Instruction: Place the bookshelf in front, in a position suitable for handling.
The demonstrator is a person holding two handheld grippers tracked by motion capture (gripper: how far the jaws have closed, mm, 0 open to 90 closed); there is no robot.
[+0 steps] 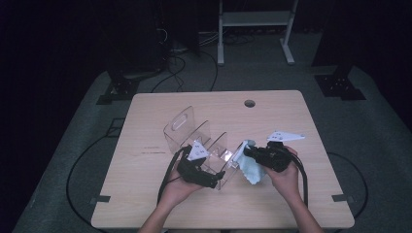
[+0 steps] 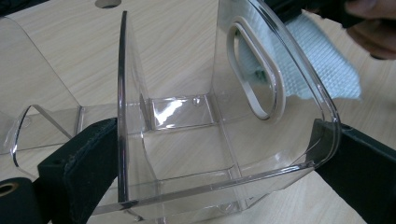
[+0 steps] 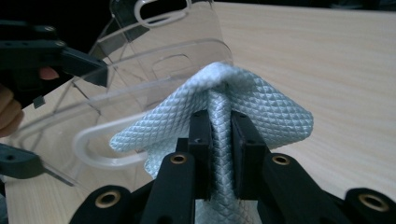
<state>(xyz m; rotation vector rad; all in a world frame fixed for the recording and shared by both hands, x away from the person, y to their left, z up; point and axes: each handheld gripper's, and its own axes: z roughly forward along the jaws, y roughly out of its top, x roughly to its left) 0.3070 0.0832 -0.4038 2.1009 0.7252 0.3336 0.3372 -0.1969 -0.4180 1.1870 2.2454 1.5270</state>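
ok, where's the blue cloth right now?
The blue cloth is pinched in the right tongs, right of centre in the high view, just beside the handled end wall of the clear plastic organizer that the left tongs clamp.

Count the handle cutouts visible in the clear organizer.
2. One is in the far end wall; the other is in the near end wall, beside the cloth. None looks hidden.

Cloth [image 3: 261, 112] pale blue, diamond-weave; organizer [image 2: 261, 140] clear; table [image 1: 291, 111] light wood.
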